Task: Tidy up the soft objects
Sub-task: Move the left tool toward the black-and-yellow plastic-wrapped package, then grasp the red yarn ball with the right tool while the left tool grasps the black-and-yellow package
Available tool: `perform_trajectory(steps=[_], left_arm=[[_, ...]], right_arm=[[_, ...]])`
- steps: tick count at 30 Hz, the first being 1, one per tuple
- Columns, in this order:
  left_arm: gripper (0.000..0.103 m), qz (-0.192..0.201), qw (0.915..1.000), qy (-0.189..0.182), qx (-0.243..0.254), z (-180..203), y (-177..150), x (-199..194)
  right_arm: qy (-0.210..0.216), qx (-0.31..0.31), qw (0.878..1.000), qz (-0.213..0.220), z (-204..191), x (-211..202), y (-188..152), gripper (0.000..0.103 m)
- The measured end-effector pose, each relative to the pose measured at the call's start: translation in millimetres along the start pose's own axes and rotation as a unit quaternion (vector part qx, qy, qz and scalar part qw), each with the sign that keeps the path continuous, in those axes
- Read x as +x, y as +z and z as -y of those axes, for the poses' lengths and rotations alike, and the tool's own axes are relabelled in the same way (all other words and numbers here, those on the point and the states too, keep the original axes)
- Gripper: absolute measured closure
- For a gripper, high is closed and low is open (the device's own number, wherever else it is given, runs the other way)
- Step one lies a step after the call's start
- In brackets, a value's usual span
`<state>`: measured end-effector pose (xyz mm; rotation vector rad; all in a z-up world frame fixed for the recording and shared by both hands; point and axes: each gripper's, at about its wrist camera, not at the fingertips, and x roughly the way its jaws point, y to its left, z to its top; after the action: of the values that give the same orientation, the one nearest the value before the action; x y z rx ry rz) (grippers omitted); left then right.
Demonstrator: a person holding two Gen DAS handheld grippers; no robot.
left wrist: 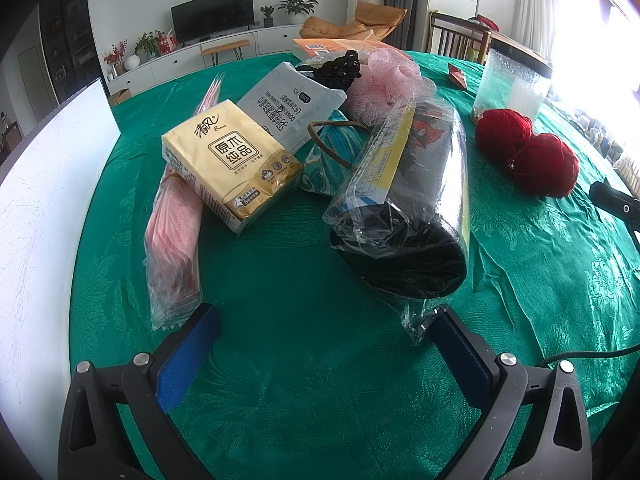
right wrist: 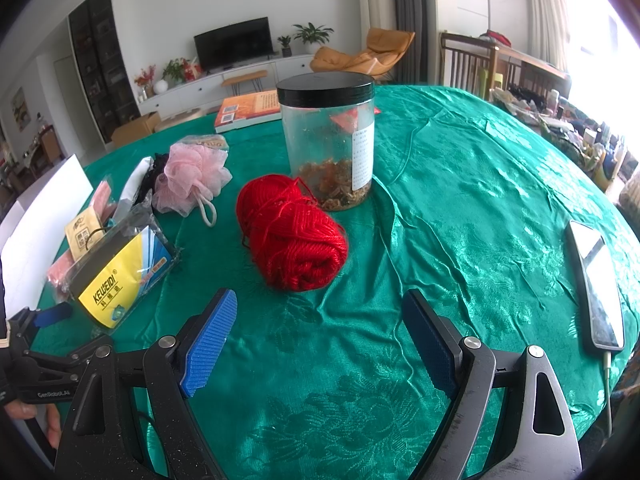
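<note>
Both grippers, left [left wrist: 324, 332] and right [right wrist: 320, 326], gape above green tablecloth [right wrist: 460, 200]; red yarn [right wrist: 294, 236] untouched

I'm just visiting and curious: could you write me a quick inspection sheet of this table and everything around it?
Surface: green tablecloth, wrinkled.
Job's things: red yarn, pink bath pouf, tissue pack, black roll in plastic, pink packet.
Clutter: lidded jar, book, phone.
Grippers: left gripper and right gripper open, empty.
Cables: phone's cable.
Surroundings: television, orange chair, plants.
</note>
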<state>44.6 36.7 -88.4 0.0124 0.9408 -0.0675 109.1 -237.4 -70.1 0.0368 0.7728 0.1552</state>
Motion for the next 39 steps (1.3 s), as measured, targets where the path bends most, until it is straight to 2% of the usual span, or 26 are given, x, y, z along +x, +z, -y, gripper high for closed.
perform_trajectory(steps=[12,18,21,24,28,31,33,35,36,39], left_arm=[[0.000,0.000,1.0000,0.000,0.000,0.0,-0.1,0.0],[0.000,0.000,1.0000,0.000,0.000,0.1,-0.2,0.0],[0.000,0.000,1.0000,0.000,0.000,0.1,-0.2,0.1],[0.000,0.000,1.0000,0.000,0.000,0.2,-0.3,0.0],[0.000,-0.001,1.0000,-0.002,0.001,0.2,-1.1,-0.9],[0.000,-0.024,0.9996,-0.012,0.011,0.9,-0.7,-4.8],[0.000,-0.037,0.9984,-0.040,0.015,3.8,0.3,-13.9],[0.000,-0.024,0.9974,-0.063,0.025,11.0,6.3,-28.5],[0.000,-0.014,0.9971,-0.065,0.036,16.8,12.0,-34.6],[0.000,0.013,0.9955,-0.057,0.075,39.5,38.9,-41.8]], right_arm=[[0.005,0.008,1.000,0.001,2.7,0.0,0.4,0.016],[0.038,0.112,0.993,0.008,38.6,-1.2,-0.8,0.016],[0.053,0.143,0.988,-0.005,49.5,3.4,0.7,0.016],[0.064,0.109,0.992,-0.018,38.6,10.5,12.1,0.016],[0.064,-0.020,0.997,-0.032,3.8,32.0,45.4,0.016],[0.050,-0.110,0.991,-0.064,-21.8,60.4,64.6,0.016],[0.043,-0.150,0.983,-0.096,-30.9,80.4,66.3,0.018],[0.047,-0.154,0.981,-0.112,-28.9,86.1,61.9,0.024],[0.054,-0.144,0.982,-0.106,-24.2,81.0,58.6,0.050],[0.072,-0.110,0.986,-0.103,-5.4,59.9,43.7,0.052]])
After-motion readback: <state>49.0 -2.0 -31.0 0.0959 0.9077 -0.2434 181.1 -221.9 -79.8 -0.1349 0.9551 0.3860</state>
